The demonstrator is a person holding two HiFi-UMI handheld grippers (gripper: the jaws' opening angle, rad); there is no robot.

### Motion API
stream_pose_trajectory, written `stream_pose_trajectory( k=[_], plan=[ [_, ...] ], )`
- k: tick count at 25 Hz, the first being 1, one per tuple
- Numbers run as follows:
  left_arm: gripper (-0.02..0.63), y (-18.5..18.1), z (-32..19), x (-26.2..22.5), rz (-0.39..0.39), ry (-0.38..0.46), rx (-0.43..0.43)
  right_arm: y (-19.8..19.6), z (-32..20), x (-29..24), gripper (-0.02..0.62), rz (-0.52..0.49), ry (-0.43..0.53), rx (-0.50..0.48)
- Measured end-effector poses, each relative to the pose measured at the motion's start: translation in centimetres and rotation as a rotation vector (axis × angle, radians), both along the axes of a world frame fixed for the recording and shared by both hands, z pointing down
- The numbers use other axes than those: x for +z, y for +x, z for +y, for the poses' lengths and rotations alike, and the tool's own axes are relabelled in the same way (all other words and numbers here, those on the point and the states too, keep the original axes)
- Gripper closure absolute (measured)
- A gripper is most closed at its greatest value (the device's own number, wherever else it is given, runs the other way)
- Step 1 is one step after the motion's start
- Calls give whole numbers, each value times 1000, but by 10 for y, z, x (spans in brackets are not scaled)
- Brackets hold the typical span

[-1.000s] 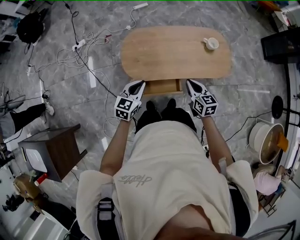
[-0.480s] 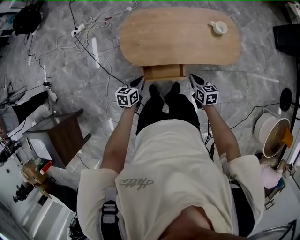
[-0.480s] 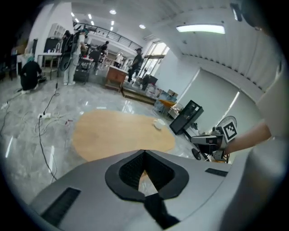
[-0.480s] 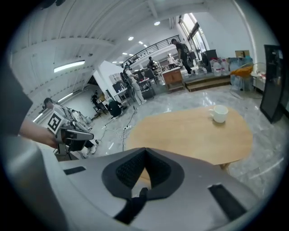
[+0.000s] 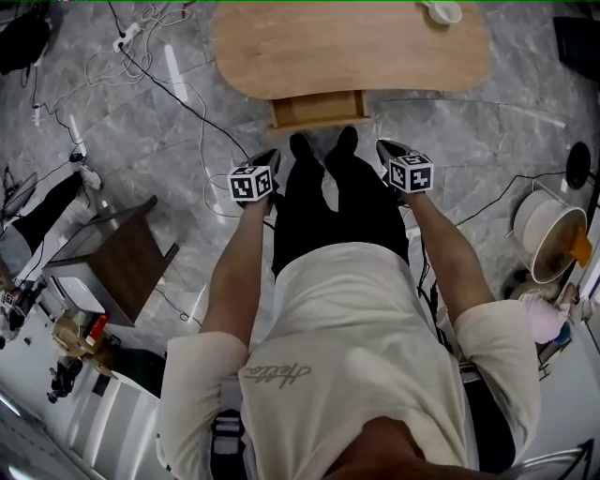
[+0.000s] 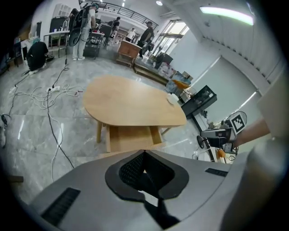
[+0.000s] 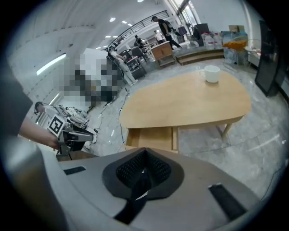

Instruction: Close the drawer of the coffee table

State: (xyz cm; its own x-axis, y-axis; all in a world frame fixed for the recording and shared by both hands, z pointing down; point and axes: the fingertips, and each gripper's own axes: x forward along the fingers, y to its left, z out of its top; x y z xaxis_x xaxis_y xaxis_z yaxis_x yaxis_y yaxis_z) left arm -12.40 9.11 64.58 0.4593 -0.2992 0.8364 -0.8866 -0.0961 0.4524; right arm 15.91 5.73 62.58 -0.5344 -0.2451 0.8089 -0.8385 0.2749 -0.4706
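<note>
Bright, even light from ceiling strips (image 6: 226,16); faint sheen on the table (image 6: 131,106) and marble floor (image 5: 469,150). Gripper views bulge, corners black; distant background perhaps soft.

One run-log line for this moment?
drawer open | left tool shut, empty | right tool shut, empty | both short of drawer

The coffee table (image 5: 347,47) and its cup (image 5: 442,11), cropped at head view's top edge.

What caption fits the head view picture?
A person faces the coffee table, its drawer open, left tongs and right tongs shut, empty.
</note>
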Motion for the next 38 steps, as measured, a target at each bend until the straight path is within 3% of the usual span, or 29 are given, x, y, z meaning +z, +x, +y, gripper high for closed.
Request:
stream_pose_trajectory(
  k=[8, 12, 19, 32, 38],
  plan=[
    [601, -1, 38, 67, 21, -85, -1, -14, 55, 70, 600, -10, -201, -111],
    [601, -5, 38, 99, 25, -101, -19, -20, 61, 99, 600, -20, -250, -124],
    [601, 6, 28, 157, 43, -102, 51, -24, 41, 158, 600, -21, -295, -104],
    [601, 12, 32, 260, 40, -150, 69, -51, 43, 261, 600, -23, -355, -84],
    [601, 4, 25, 296, 24, -168, 86, -54, 34, 300, 600, 41, -302, -120]
  ],
)
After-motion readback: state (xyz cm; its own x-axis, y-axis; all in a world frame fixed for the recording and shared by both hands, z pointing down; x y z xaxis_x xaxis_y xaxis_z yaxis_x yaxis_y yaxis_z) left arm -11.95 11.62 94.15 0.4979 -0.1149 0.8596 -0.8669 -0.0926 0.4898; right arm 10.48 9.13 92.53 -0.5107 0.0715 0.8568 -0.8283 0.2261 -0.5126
